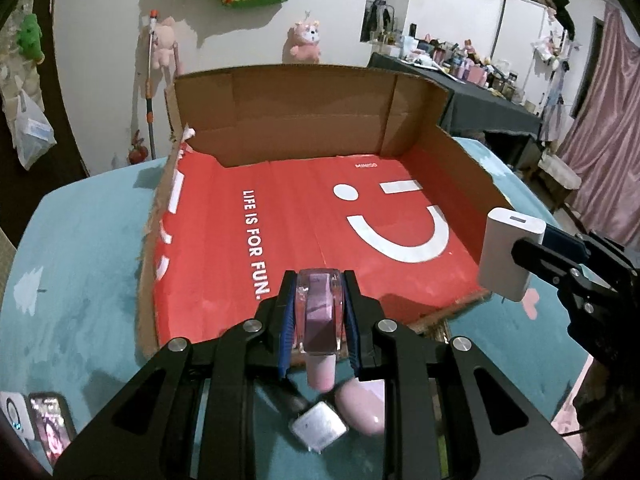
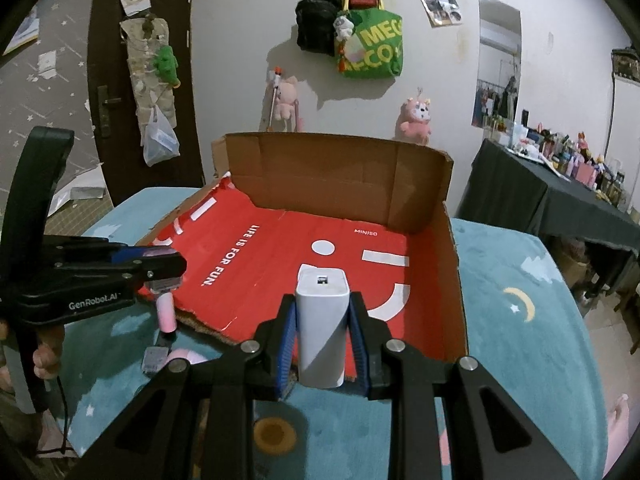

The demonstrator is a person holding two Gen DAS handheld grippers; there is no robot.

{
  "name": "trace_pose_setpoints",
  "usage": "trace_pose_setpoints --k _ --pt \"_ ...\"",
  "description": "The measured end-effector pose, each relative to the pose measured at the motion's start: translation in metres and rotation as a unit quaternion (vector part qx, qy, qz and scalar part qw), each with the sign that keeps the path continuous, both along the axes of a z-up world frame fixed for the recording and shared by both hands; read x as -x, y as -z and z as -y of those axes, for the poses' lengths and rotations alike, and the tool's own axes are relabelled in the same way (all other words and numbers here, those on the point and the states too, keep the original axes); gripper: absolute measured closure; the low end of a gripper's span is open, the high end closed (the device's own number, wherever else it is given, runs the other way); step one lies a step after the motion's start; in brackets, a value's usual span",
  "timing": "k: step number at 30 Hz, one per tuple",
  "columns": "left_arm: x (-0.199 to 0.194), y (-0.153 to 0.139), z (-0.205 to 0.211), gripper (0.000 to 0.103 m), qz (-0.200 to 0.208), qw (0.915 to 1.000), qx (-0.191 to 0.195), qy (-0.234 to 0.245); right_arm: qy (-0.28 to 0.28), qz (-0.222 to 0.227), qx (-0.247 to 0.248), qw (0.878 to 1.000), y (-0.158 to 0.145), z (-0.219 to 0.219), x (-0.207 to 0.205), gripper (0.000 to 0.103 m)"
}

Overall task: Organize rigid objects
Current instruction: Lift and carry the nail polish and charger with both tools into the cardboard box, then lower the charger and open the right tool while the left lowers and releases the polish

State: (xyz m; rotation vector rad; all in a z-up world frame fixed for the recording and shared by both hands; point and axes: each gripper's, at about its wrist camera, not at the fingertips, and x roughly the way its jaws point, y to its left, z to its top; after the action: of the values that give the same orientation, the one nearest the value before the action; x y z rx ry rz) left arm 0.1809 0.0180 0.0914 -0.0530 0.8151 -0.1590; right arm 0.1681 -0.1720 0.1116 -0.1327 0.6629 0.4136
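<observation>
My left gripper (image 1: 319, 280) is shut on a clear bottle with a purple core (image 1: 318, 312). Its pink cap points back toward me, and it hangs over the near edge of the cardboard box (image 1: 304, 120). The box is open, its floor lined in red with a white smiley. In the right wrist view, my right gripper (image 2: 322, 300) is shut on an upright white power bank (image 2: 322, 320) above the box's near right edge. The same power bank (image 1: 508, 256) shows at the right of the left wrist view. The left gripper (image 2: 168, 270) and the bottle's pink cap (image 2: 166, 312) appear at the left.
The box lies on a teal blanket (image 2: 520, 272). Near its front edge lie a small silvery square item (image 1: 318, 426) and a pink oval object (image 1: 362, 410). A phone (image 1: 50, 420) rests at the near left. A cluttered black table (image 2: 540, 200) stands far right.
</observation>
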Motion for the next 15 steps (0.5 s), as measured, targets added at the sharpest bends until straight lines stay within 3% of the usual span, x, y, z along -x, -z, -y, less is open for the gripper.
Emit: trace_pose_setpoints --k 15 --pt "-0.071 0.029 -0.001 0.083 -0.041 0.9989 -0.012 -0.019 0.031 -0.042 0.020 0.998 0.030 -0.004 -0.065 0.075"
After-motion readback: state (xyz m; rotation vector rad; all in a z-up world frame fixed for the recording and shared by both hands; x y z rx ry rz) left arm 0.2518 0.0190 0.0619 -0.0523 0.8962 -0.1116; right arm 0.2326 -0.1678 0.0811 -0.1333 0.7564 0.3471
